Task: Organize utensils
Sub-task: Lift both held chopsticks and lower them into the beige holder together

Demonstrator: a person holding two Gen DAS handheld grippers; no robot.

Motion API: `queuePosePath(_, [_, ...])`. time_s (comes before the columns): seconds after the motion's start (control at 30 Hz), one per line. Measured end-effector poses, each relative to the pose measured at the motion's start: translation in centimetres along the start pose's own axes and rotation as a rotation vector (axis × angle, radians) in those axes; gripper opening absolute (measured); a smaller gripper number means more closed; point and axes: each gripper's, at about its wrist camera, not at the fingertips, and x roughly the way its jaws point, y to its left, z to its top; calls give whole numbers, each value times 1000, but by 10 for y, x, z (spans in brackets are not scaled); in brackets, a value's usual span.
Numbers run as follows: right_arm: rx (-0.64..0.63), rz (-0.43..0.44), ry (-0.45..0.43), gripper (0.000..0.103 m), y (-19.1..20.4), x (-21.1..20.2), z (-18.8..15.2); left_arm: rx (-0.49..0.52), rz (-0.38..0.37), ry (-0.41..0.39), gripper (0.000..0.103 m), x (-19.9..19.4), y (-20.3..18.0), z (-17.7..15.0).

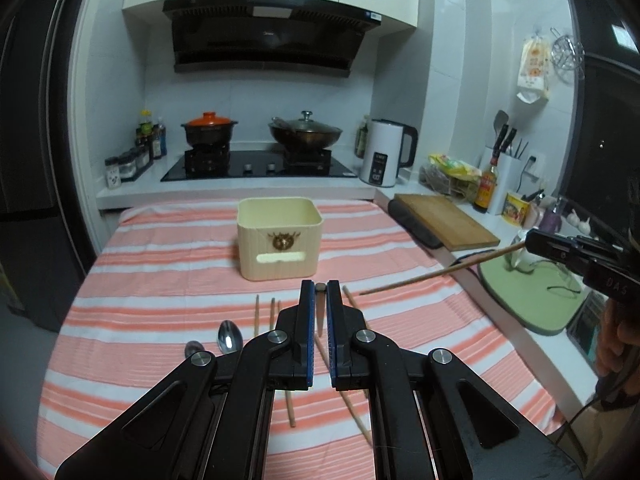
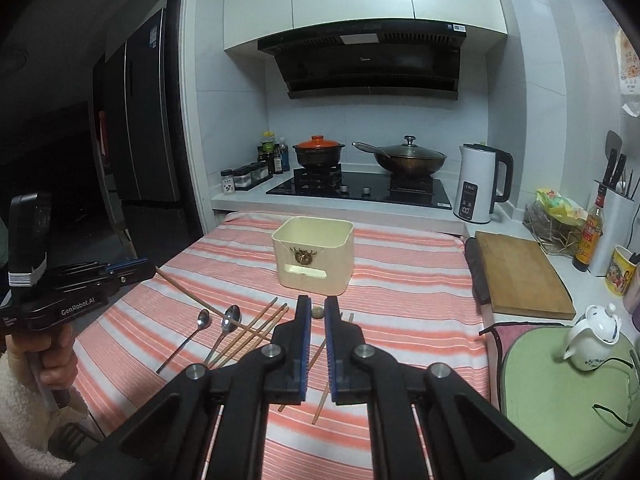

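Right hand-held gripper [image 1: 532,242] holds chopstick [image 1: 436,273] pointing down-left.

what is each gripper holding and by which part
Each grips one wooden chopstick by an end: left gripper holds chopstick, right gripper holds chopstick.

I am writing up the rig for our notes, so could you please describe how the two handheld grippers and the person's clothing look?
Both are matte black linkage grippers with silver pivot bolts and blue ribbed pads on the fingers. The left gripper carries white "GenRobot.AI" lettering on its body and a black upright block with a white band. The right gripper shows embossed "DAS" lettering. A fluffy cream sleeve covers the left arm.
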Motion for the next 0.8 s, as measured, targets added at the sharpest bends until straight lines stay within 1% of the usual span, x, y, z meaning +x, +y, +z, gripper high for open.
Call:
queuePosePath(0.1, [34,42,-4,7,-1,-1,4,1,-2,-1,3,-1,0,2])
queuePosePath(0.27, [65,76,-5,7,0,5,10,-4,-20,8,3,-1,2,8])
queuePosePath(0.4, [73,87,-13,7,3,12,17,-6,-28,21,3,1,4,16])
queuePosePath(0.5, [74,82,-13,7,5,19,25,2,-10,19,3,0,7,25])
queuePosePath(0.67, [74,72,-32,7,3,27,46,2,10,9,3,6,19,51])
queuePosePath(0.8, [67,66,-42,7,2,44,72,1,28,-16,3,16,32,84])
